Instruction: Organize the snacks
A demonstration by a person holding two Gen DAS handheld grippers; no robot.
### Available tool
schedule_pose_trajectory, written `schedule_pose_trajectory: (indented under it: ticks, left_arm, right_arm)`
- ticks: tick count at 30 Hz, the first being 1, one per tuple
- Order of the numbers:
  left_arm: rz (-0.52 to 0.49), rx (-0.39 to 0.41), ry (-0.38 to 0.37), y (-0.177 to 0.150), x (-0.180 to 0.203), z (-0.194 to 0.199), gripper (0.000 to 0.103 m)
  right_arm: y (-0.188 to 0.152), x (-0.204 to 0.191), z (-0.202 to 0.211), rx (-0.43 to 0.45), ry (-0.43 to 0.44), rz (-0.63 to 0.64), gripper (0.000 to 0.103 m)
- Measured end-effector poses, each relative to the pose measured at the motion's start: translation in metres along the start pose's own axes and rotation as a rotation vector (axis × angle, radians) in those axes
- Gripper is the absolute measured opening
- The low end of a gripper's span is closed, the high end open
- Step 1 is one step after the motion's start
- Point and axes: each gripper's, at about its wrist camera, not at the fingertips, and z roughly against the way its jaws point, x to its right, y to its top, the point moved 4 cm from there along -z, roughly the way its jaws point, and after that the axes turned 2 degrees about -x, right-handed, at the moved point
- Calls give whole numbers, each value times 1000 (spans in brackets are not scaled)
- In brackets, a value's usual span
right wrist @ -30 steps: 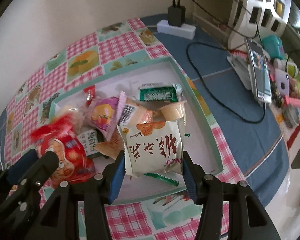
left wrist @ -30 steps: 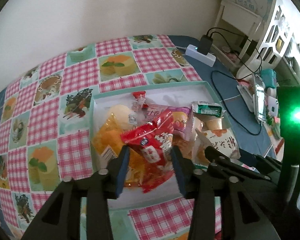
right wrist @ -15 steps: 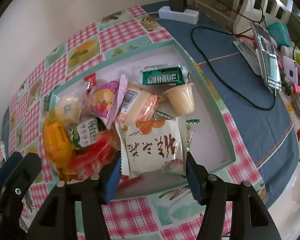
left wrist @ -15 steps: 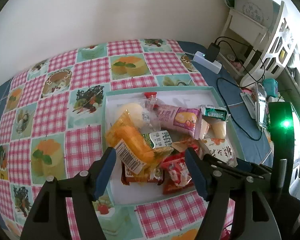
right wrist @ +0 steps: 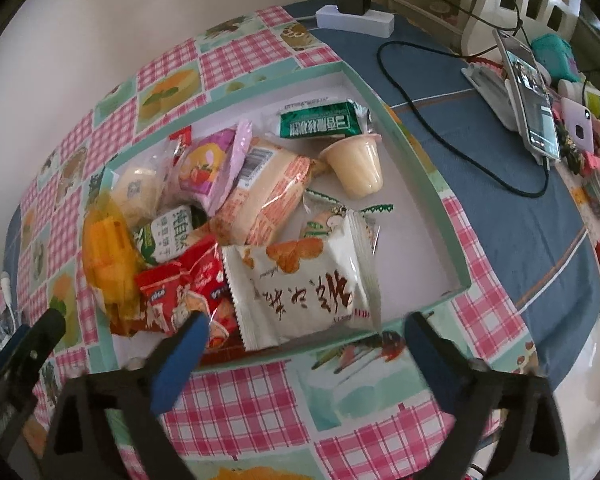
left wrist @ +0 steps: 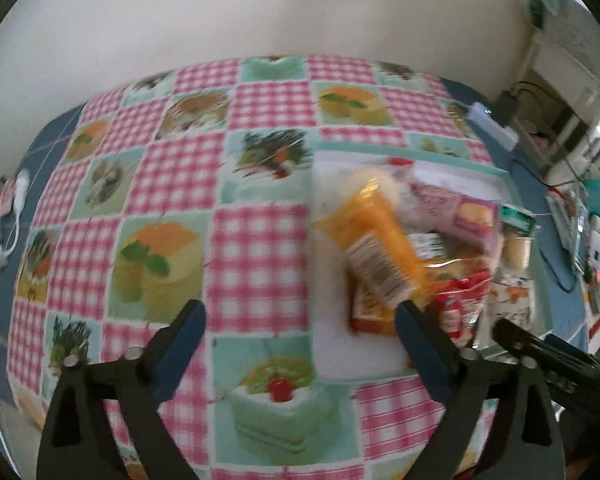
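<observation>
A shallow white tray with a mint rim (right wrist: 412, 152) holds a heap of snacks. Among them are a white packet with red writing (right wrist: 304, 284), a red packet (right wrist: 184, 292), an orange packet (right wrist: 108, 256), a jelly cup (right wrist: 358, 164) and a green packet (right wrist: 320, 120). My right gripper (right wrist: 308, 324) hovers at the tray's near rim, jaws opening wide. The white packet lies just beyond its pads, untouched. My left gripper (left wrist: 300, 316) is also opening, over the tablecloth and the tray's left edge (left wrist: 320, 280), with nothing held. The orange packet (left wrist: 380, 248) lies by its right finger.
A pink-checked tablecloth (left wrist: 252, 256) covers the table left of and in front of the tray. Right of the tray on blue cloth lie a power strip with a charger (right wrist: 354, 20), a black cable (right wrist: 440, 136), a phone on a stand (right wrist: 532, 92) and small clutter.
Both grippers went from shut on packets to wide open. The red packet and the white packet now lie in the tray. The left gripper swung left over the tablecloth.
</observation>
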Motion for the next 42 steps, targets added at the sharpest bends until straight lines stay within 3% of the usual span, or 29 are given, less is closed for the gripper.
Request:
schedule_pose_trajectory:
  ticks: [14, 19, 42]
  left_arm:
    - [40, 26, 93, -19, -28, 14, 99]
    - [74, 35, 176, -20, -38, 20, 99]
    - [77, 12, 179, -20, -44, 19, 99]
  right_arm:
    - [-10, -22, 28, 120, 48, 82, 103]
    - [-9, -25, 37, 154, 53, 86, 103]
    - [-12, -43, 47, 195, 40, 162, 103]
